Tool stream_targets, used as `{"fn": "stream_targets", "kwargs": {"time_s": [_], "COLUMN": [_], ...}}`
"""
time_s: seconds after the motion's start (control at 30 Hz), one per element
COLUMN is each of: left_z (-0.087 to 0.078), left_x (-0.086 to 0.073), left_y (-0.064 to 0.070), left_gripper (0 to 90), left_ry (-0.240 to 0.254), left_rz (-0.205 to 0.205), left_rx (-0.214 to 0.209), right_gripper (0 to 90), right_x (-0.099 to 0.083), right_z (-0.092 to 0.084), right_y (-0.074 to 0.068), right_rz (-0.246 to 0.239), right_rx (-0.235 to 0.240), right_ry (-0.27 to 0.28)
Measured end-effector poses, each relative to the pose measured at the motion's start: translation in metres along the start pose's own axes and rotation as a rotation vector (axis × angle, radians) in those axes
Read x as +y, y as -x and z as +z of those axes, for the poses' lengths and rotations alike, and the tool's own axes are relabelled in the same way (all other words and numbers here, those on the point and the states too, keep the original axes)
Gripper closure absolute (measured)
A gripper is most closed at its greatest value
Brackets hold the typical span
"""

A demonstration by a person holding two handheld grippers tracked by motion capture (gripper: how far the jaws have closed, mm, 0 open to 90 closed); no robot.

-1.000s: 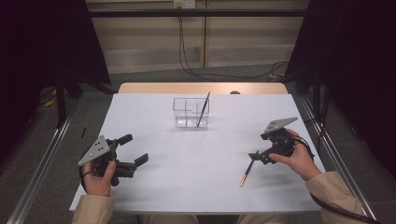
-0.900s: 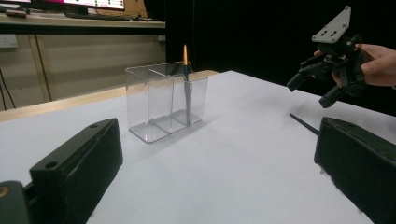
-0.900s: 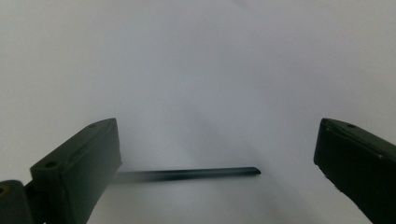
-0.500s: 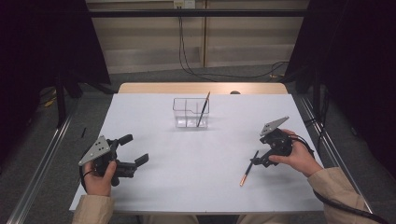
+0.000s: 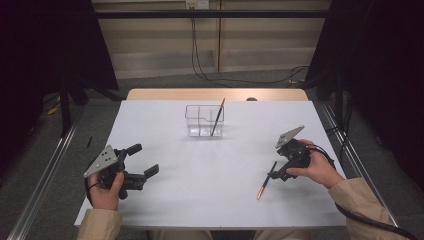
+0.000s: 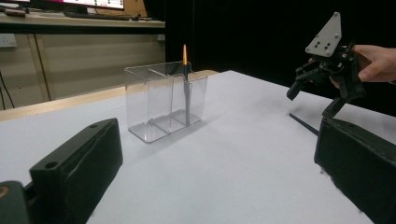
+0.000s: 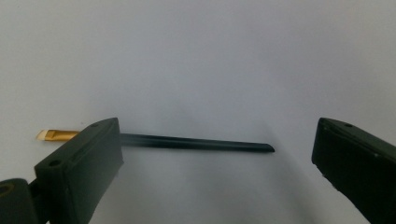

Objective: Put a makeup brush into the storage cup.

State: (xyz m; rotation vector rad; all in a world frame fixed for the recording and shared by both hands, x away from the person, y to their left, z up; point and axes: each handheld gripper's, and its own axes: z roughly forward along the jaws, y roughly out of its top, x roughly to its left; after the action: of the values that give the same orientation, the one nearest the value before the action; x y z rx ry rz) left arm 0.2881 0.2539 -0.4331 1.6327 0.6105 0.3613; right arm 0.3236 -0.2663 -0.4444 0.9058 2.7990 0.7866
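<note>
The right gripper has tipped down over the loose pen on the white table sheet; half a second ago it sat a little higher and farther right, and a second ago farther still from the pen's dark end. Its jaws stand wide apart, and in the right gripper view the pen lies flat between them, crossways, gold end passing behind the left jaw and dark end stopping short of the right one. Nothing is gripped yet. That reads as the approach to a pick-up being nearly finished, with the closing of the jaws left to do.

The pen lies on the near right of the table, well apart from the clear compartment holder at the far middle, where another pen already leans in the right compartment.

The left gripper rests at the near left, jaws open and empty, in the same place as in both earlier frames.
</note>
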Motion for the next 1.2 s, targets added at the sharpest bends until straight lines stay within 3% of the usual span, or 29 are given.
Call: {"fn": "stream_targets", "kwargs": {"time_s": [0.33,0.8,1.2], "left_z": [0.001,0.001,0.001], "left_x": [0.0,0.0,-0.002], "left_y": [0.0,0.0,-0.001], "left_gripper": [0.9,0.9,0.9], "left_ry": [-0.001,0.002,-0.001], "left_rz": [0.001,-0.004,-0.009], "left_rx": [-0.001,-0.001,0.001], "right_gripper": [1.1,0.8,0.7], "right_x": [-0.001,-0.006,-0.005], "right_z": [0.002,0.012,0.018], "right_y": [-0.006,-0.006,-0.005], "right_rz": [-0.019,0.004,-0.043], "right_rx": [0.016,0.03,0.05], "right_ry": [-0.011,-0.021,-0.034]}}
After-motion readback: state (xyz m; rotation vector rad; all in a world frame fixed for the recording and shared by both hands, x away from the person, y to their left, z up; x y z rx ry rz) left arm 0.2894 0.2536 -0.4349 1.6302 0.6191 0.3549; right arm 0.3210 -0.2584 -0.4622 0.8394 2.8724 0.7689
